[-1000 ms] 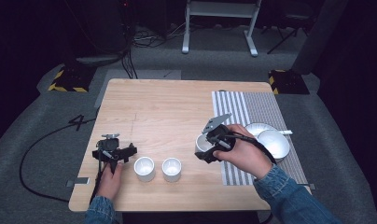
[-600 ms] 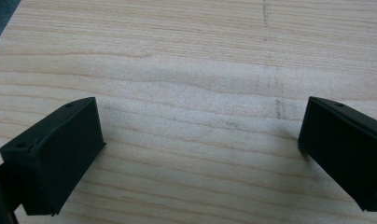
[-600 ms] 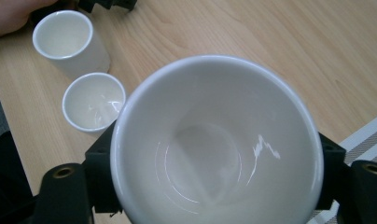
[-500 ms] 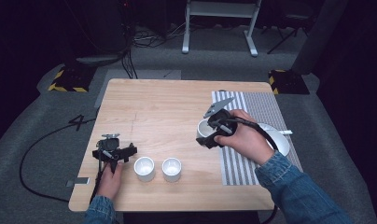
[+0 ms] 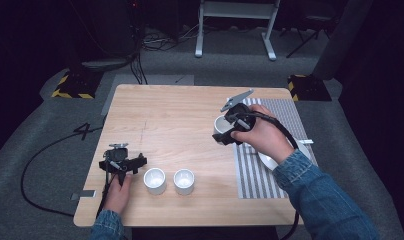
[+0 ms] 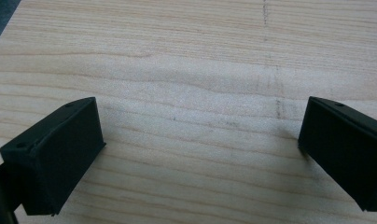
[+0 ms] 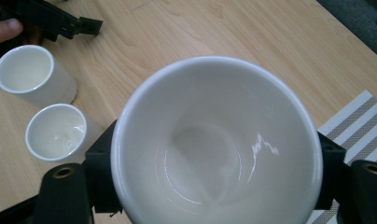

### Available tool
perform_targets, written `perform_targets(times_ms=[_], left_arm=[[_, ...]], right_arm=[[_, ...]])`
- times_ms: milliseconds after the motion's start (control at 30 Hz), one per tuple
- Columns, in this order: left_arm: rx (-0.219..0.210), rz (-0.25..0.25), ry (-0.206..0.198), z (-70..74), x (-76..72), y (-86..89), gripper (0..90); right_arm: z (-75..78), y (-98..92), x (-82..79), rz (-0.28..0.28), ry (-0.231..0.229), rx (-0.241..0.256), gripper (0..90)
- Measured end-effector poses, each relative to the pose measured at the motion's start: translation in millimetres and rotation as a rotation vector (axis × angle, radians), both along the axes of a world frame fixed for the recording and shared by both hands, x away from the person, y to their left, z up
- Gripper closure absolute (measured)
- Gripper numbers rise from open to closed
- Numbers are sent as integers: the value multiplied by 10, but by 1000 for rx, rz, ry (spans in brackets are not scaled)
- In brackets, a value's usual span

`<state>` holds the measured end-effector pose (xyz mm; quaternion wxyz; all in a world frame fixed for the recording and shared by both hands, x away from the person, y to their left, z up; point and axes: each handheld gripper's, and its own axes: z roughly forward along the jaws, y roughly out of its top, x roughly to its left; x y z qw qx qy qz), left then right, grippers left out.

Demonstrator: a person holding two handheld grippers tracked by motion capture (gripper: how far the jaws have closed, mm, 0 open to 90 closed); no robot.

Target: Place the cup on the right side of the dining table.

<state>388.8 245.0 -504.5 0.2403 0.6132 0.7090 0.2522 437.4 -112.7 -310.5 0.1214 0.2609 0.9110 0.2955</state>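
We carry white bowl clamped in right gripper above table; two small cups already set; left gripper idle, jaws open, empty.

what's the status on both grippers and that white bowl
Right gripper shut on white bowl, held above the table. Left gripper open, empty, beside two white cups. Nothing in the way.

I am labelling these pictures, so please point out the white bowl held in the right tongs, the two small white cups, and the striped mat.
white bowl (image 7: 210, 154), right gripper view, inner bottom.
left small cup (image 5: 154, 177), high view, its opening.
right small cup (image 5: 184, 178), high view, its opening.
striped mat (image 5: 252, 172), high view, bare striped part.
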Motion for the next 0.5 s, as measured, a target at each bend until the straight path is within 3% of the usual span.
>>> perform_targets(times_ms=[367,500], left_arm=[[0,-4,0,0,-9,3,1],[0,-3,-1,-1,-18,2,1]], right_arm=[[92,-131,303,-68,-21,-3,272],[87,-213,448,-103,-11,-30,272]])
